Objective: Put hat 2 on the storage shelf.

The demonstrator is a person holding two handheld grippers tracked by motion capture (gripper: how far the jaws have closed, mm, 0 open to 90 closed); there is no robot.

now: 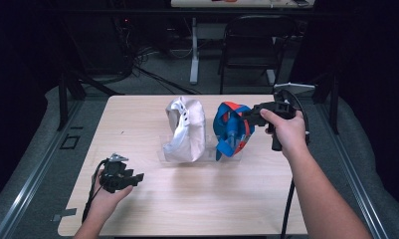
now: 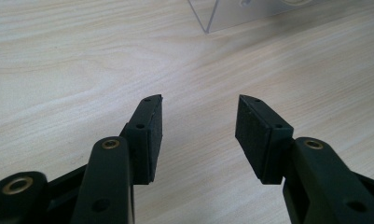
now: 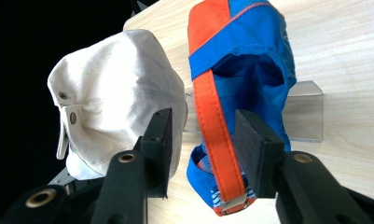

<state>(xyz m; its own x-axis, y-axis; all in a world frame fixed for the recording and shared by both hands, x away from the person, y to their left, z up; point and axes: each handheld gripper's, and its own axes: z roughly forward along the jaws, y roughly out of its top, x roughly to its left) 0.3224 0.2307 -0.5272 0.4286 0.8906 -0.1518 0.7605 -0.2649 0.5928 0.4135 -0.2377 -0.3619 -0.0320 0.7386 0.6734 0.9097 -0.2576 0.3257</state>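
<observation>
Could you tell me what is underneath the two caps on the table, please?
Both the white cap and the blue and orange cap stand on a clear plastic stand on the wooden table. The caps cover most of it, so its inner shape is hidden.

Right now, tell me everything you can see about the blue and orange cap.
The blue and orange cap is soft blue fabric with orange trim and an orange strap ending in a metal clasp. It stands on edge in a clear plastic stand on the wooden table, right of the white cap. The right gripper straddles its orange strap, fingers open.
</observation>
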